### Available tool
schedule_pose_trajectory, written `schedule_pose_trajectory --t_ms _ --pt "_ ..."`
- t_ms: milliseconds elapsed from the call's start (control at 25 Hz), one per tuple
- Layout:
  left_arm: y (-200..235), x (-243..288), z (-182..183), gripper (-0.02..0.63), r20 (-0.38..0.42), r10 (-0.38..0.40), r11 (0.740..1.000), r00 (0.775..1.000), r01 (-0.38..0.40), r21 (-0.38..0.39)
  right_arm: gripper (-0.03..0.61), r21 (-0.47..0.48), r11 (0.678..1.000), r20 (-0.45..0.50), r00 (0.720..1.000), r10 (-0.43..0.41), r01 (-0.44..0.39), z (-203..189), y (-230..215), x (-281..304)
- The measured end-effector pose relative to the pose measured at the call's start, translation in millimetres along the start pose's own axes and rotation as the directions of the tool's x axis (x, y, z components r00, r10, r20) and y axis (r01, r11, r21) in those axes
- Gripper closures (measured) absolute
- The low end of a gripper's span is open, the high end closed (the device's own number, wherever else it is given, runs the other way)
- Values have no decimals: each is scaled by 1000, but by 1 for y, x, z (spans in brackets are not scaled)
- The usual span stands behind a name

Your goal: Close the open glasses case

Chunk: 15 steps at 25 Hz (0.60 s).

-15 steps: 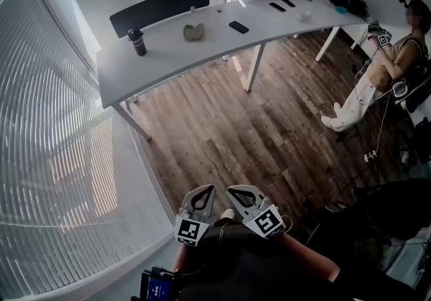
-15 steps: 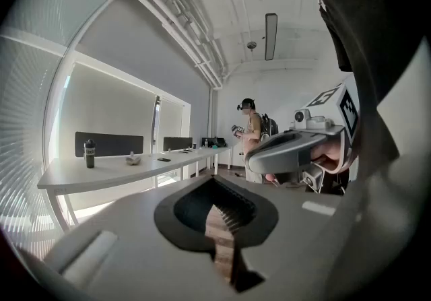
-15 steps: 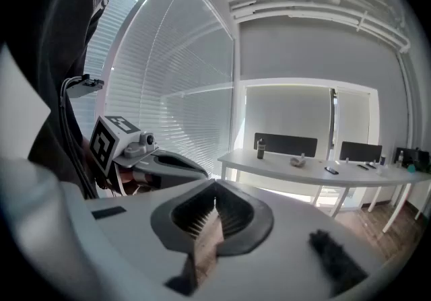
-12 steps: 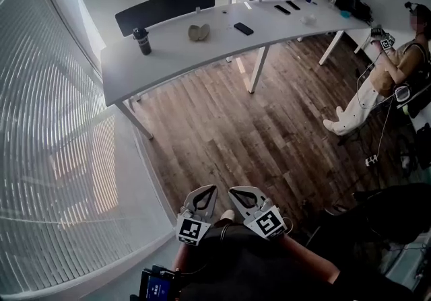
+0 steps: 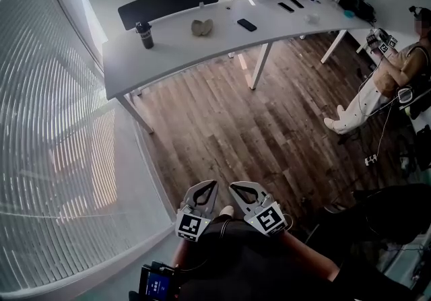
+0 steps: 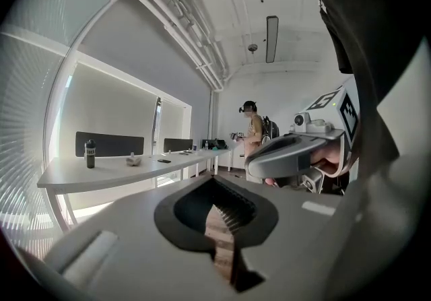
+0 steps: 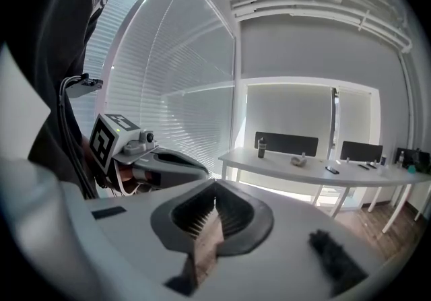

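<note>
The open glasses case [image 5: 202, 26] is a small beige shell lying on the long white table [image 5: 175, 50] across the room. It also shows as a tiny shape in the left gripper view [image 6: 133, 159] and the right gripper view [image 7: 297, 160]. Both grippers are held close to my body, far from the table. My left gripper [image 5: 207, 186] is shut with nothing in it, and its toothed jaws [image 6: 214, 183] meet. Beside it, my right gripper [image 5: 236, 188] is also shut and empty [image 7: 215, 190].
A black bottle [image 5: 143, 34] stands at the table's left end and a dark phone [image 5: 246, 24] lies right of the case. A person [image 5: 387, 74] sits at the right. Window blinds [image 5: 54, 145] line the left side. Wood floor [image 5: 249, 124] lies between me and the table.
The head view has shifted slightly, so the table and case sit a little further right and higher. Both grippers stay shut in the same place near my body.
</note>
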<state>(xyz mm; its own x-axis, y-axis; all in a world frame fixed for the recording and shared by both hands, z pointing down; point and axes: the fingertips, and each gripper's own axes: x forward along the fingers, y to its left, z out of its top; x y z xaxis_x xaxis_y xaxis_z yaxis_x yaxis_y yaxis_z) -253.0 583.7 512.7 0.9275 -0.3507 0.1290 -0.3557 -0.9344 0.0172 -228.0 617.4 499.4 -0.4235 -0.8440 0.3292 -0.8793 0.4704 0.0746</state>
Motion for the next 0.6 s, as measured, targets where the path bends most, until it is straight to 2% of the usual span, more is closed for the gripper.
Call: schedule_pose_trajectory --t_ms 240,600 --pt "6 2 2 606 7 -1 1000 1000 1 -13 571 1 1000 -5 1000 -13 13 0 -6 2" --pt "22 5 7 606 16 17 999 1000 -16 -35 571 59 996 -26 997 -68 69 -1 -31 1"
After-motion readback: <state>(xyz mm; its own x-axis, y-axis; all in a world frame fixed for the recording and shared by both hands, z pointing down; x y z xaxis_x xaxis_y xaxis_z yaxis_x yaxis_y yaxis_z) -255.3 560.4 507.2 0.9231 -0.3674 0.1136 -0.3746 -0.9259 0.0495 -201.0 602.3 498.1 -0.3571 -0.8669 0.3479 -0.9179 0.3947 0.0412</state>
